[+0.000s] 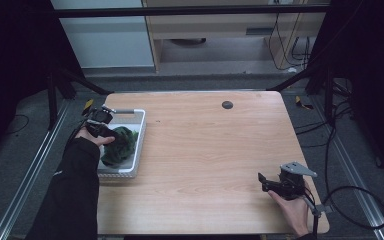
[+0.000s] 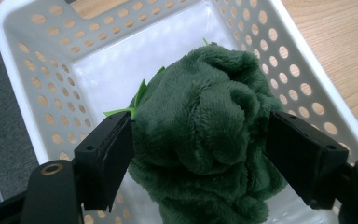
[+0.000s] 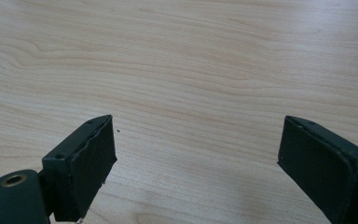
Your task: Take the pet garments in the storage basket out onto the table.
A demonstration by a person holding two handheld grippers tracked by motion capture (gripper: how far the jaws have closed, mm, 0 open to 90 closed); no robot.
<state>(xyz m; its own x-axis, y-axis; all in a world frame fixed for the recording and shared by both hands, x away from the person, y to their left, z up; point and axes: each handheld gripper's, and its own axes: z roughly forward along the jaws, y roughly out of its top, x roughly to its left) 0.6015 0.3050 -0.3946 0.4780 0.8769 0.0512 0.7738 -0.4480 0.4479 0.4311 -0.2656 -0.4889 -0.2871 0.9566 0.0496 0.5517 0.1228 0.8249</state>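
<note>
Both fingers [image 2: 103,158] against a green plush toy [image 2: 200,126], its underside hidden.

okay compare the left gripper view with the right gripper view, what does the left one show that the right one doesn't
Left gripper view alone: a dark green plush toy between the left gripper jaws, which press its sides, over a white perforated basket. Right gripper view alone: the right gripper with jaws wide apart and nothing between them. Both: the light wooden table.
</note>
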